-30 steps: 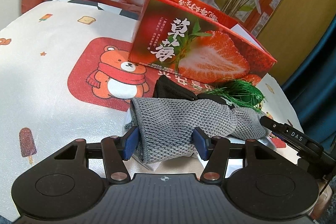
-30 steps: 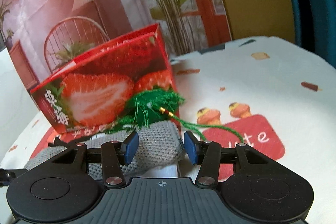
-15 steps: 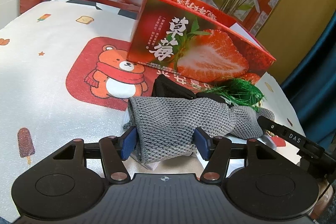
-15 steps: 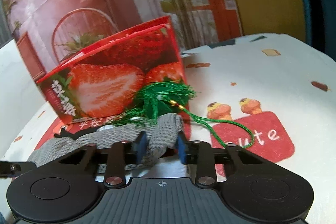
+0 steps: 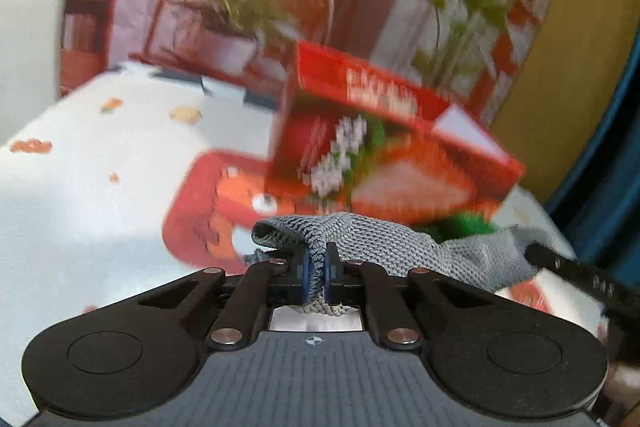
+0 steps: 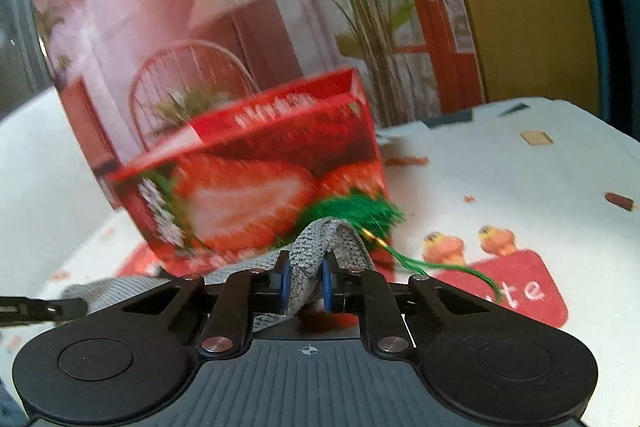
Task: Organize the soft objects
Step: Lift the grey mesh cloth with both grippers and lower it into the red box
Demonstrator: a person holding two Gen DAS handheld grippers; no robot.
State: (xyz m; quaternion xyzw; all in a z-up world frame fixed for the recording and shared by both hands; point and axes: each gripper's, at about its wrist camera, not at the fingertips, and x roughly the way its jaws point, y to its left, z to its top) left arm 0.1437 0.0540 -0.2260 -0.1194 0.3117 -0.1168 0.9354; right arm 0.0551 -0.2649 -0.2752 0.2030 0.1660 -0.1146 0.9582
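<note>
The left claw [image 5: 316, 271] is pinched tight on one end of a grey knit cloth [image 5: 384, 247]; its blue pads [image 5: 306, 269] press a narrow fold of the fabric between them, and a short frayed bit of cloth pokes out behind the pads toward the camera. From that pinch the cloth bunches up over the fingertips and runs off to the right, where it meets the dark tip of the right claw [image 5: 560, 267] at the edge of the left view.

In the right view the right claw [image 6: 304, 279] is likewise closed on the cloth [image 6: 320, 243]. The fabric is gathered into a thicker wad between its blue pads [image 6: 285, 277], arches just above them, and trails away to the left in a grey band toward the left claw's tip [image 6: 40, 307]. So the cloth hangs stretched between the two claws, one end in each.

Just beyond the cloth lies a green tassel [image 6: 356, 209], touching or nearly touching the fabric's top edge; its thin green cord [image 6: 440, 267] curls to the right over the bench [image 6: 520, 167]. The tassel [image 5: 460, 227] also peeks over the cloth in the left view. Behind both stands a red strawberry box [image 5: 392, 155], open at the top [image 6: 256, 167], on the cartoon-printed bench [image 5: 80, 207]. Both views are blurred, so I cannot tell whether the cloth's middle touches the bench.
</note>
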